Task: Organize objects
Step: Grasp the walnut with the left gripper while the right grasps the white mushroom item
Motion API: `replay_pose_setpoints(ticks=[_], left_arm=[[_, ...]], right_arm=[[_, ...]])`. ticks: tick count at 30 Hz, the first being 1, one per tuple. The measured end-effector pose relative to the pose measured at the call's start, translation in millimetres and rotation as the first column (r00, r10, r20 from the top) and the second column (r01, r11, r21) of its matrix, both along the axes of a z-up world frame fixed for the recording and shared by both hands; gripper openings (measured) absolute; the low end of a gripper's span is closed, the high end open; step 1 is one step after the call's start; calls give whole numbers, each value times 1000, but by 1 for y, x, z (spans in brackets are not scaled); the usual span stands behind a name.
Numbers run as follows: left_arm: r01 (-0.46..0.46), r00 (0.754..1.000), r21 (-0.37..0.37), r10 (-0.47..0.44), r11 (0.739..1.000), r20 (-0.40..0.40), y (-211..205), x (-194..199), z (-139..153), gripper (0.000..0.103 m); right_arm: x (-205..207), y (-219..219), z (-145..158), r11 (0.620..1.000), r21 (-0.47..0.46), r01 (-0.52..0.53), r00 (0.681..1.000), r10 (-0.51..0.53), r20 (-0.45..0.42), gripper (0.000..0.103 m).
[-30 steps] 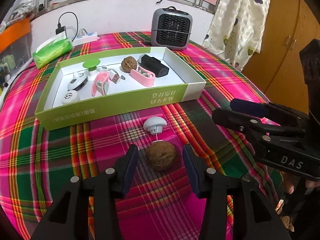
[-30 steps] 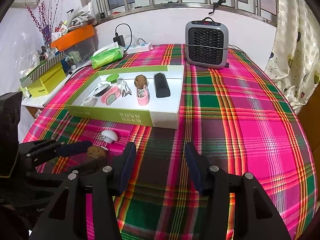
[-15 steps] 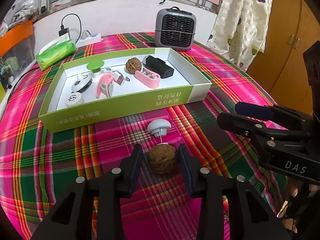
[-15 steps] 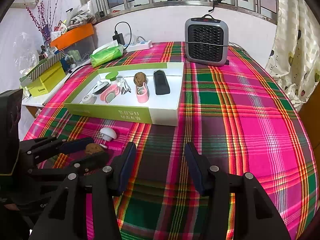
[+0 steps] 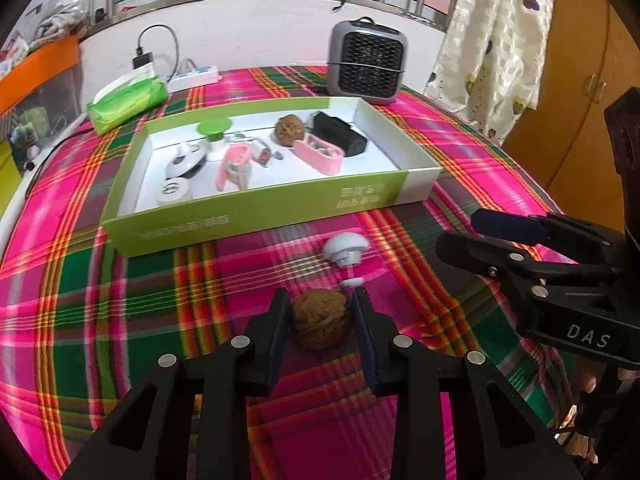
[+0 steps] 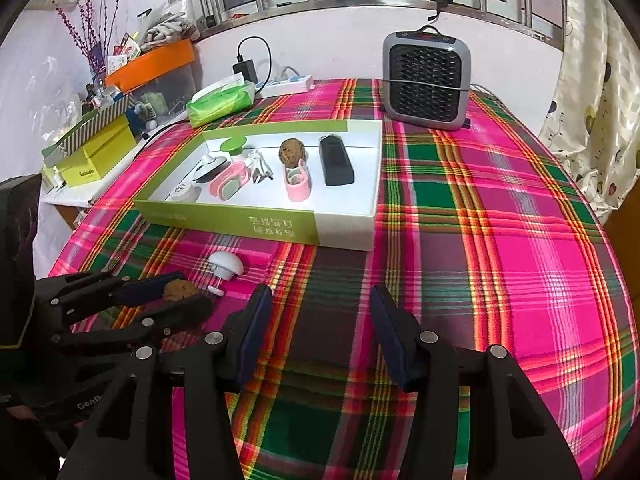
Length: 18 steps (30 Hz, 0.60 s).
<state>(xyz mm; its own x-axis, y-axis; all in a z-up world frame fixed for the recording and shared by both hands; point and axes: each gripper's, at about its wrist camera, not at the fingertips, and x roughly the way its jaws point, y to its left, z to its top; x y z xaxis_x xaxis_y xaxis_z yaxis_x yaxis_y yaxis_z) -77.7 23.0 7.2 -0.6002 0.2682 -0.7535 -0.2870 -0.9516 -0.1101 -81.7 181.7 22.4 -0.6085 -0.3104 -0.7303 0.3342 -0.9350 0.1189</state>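
Plaid worktop (image 5: 120,300). Box (image 5: 256,216), upper centre, holds 8 items. Left gripper (image 5: 320,320) fingers clamp walnut (image 5: 320,318); white knob (image 5: 346,246) remains. Right gripper (image 6: 316,328) fingers spread, empty.

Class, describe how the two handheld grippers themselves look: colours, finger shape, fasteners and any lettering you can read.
Both grippers are matte black plastic frames with two long fingers, each tipped by a flat dark navy pad and fastened with round silver rivets. The left gripper carries partly visible white lettering, "Gen", on its body in the right wrist view. The right gripper has "DAS" printed in white on its side. No cables or sleeves are visible.
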Motion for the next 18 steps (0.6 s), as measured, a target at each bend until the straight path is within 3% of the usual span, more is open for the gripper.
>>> replay_pose_setpoints(ticks=[18], left_arm=[[-138, 990, 8, 138, 990, -1, -52, -11, -1, 30]], right_arm=[[-13, -48, -10, 997, -2, -78, 996, 78, 42, 52]])
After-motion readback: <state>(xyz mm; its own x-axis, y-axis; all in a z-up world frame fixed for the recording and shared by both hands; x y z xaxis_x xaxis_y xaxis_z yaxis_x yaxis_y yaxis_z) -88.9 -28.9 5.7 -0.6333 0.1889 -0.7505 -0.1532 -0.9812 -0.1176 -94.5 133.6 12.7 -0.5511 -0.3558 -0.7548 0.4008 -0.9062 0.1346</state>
